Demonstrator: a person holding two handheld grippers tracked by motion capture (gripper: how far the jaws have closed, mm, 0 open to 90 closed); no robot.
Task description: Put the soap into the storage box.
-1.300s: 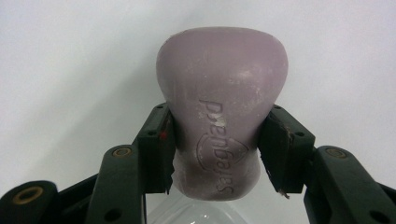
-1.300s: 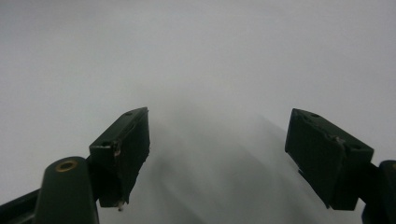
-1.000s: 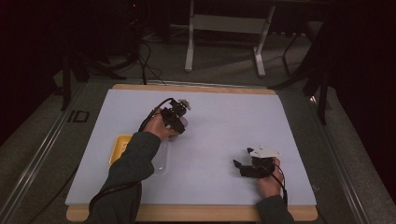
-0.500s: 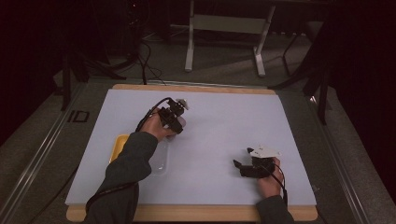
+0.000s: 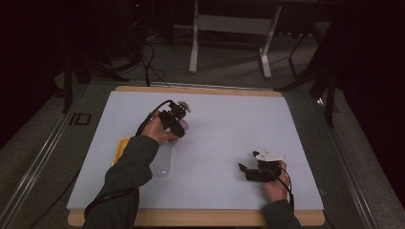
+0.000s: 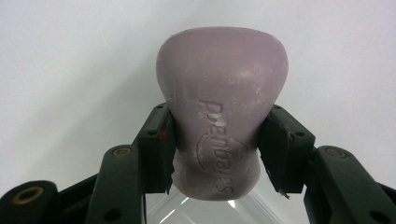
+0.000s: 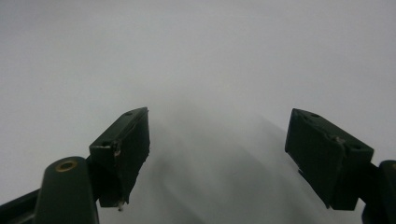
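Pale purple, waisted soap bar [image 6: 219, 121], embossed lettering: clamped at its waist by left gripper [image 6: 217, 149], centre-left of white table mat [image 5: 229, 124]. Right gripper [image 7: 219, 158], near right: jaws wide apart, empty.

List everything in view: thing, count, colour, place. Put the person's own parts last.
Soap bar: one, pale purple, clamped between the left gripper's fingers, above the mat.
Clear container: one, transparent, on the mat's left part, beside the left forearm.
Yellow thing: one, flat, left of the container, partly hidden by the sleeve.
Mat: one, white, covering the table.
Table: one, wooden edge showing.
Metal stand: one, grey, on the floor beyond the table.
Left gripper: one, black, shut on the soap.
Right gripper: one, black, open, low over the mat's right part.
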